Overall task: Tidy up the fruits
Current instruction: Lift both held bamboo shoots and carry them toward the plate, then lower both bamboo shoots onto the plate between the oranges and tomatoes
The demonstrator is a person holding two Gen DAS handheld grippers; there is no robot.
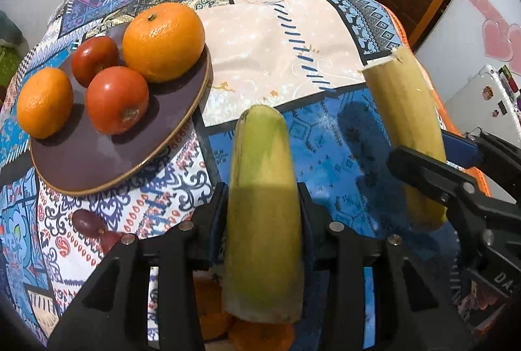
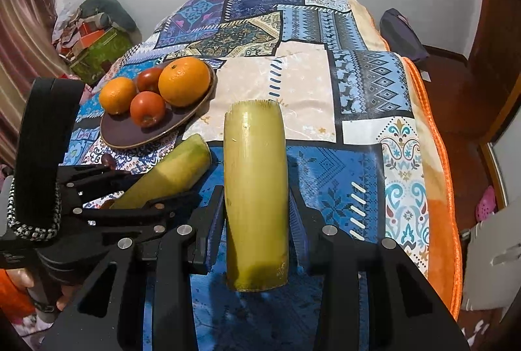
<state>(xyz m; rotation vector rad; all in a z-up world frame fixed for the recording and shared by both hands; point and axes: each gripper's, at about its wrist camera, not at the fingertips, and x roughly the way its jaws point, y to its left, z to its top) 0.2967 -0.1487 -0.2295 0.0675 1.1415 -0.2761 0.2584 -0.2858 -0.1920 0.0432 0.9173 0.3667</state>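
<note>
Two claws, each gripping a banana piece | left claw: piece | right claw: piece | grapes half hidden

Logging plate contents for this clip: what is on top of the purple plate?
On the purple plate sit two oranges and two tomatoes. Plate surface beneath and behind them is hidden.
</note>
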